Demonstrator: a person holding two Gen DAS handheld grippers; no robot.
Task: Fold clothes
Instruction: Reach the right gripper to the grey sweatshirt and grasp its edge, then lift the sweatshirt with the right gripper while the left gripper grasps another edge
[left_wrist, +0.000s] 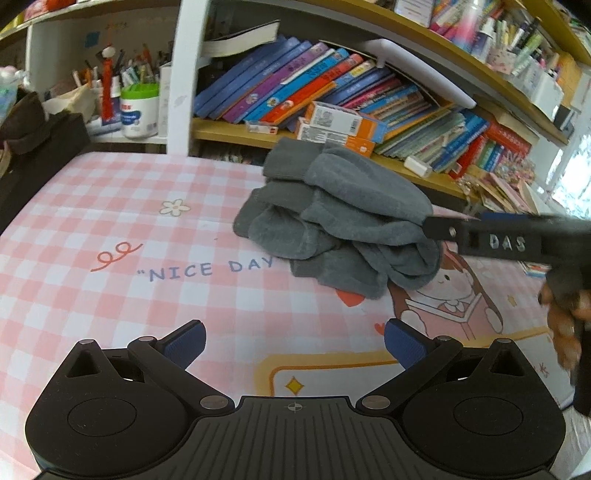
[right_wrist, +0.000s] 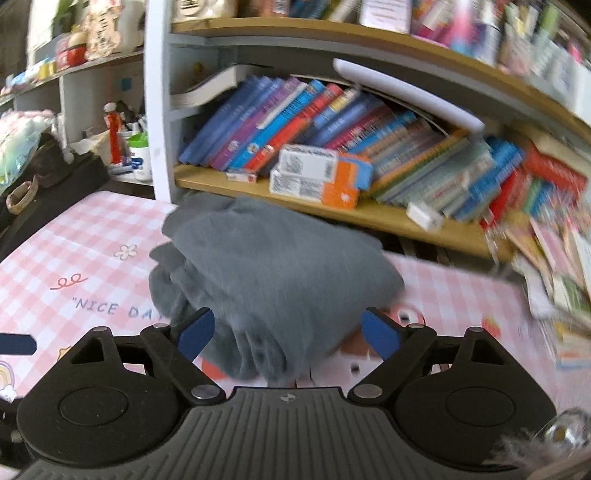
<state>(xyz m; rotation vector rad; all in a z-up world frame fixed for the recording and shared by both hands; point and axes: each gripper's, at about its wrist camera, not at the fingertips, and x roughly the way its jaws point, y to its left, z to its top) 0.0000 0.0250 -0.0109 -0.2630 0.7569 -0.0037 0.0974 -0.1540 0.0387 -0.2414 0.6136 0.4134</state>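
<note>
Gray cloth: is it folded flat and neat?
No, the gray cloth sits in a crumpled heap on the pink checkered tablecloth.

We could not read the spines of the books (right_wrist: 369, 125) in the motion-blurred right wrist view. The right gripper (left_wrist: 430, 223) ran off the left wrist view's right edge, and the grey garment (left_wrist: 332, 221) hid its fingertips.

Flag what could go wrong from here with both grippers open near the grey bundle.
1. The grey garment is a crumpled heap with edges buried, so the open right gripper, reaching over it, may pinch several layers at once.
2. It lies near the table's far edge by the bookshelf; a hard tug could sweep it against the boxes there.
3. The open left gripper hangs back, holding nothing down.
</note>
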